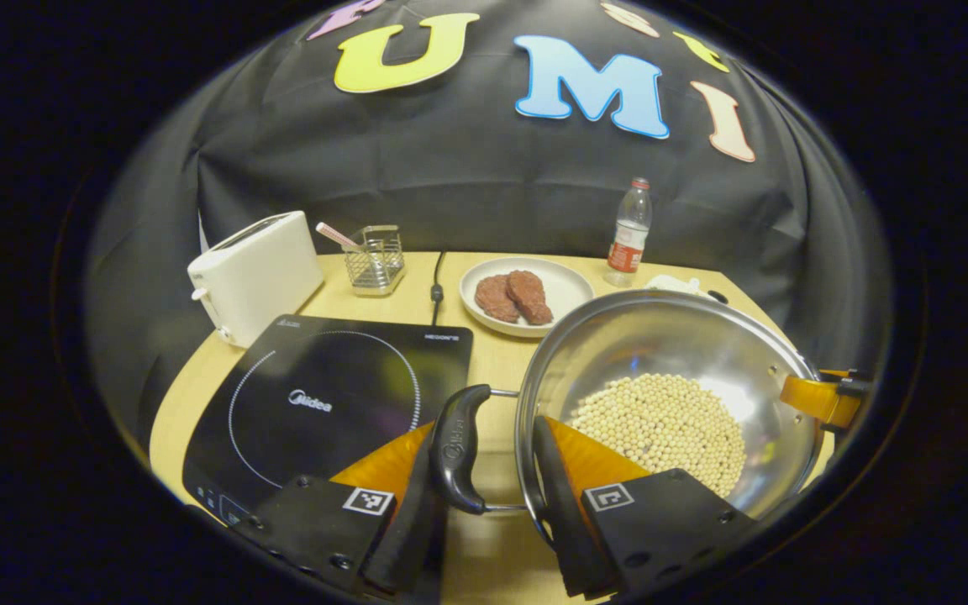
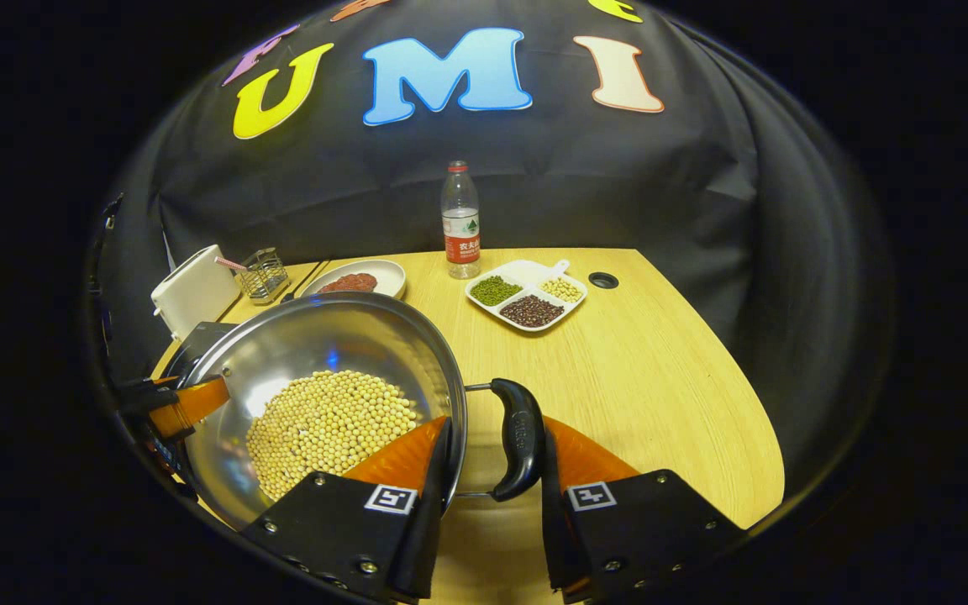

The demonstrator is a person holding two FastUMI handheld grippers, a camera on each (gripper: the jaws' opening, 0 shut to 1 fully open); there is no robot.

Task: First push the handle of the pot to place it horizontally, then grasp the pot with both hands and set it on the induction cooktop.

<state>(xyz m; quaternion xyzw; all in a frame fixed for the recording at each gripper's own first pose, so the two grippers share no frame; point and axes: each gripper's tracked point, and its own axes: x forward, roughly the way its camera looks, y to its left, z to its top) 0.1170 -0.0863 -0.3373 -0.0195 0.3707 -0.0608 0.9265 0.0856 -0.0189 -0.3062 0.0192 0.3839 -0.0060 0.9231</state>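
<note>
Pot [image 1: 669,386], steel, wide, shallow, loaded w/ pale beans; seen on/over wood table [image 2: 644,378], just right of induction cooktop [image 1: 324,403]; whether lifted cannot be told. Judged fairly heavy, rigid, slick-walled; beans likely to shift if tilted, so level carry advised. Best hold: the two black loop handles, left handle [image 1: 460,449] and right handle [image 2: 519,437].

Left gripper [image 1: 484,504]: jaws part-open, set astride left handle and rim, fingers close to both; firm clamp cannot be told. Right gripper [image 2: 492,496]: likewise straddling right handle and rim, grip not confirmed.

Far side: toaster [image 1: 253,273], meat plate [image 1: 526,294], bottle [image 2: 460,223], bean tray [image 2: 526,298].
</note>
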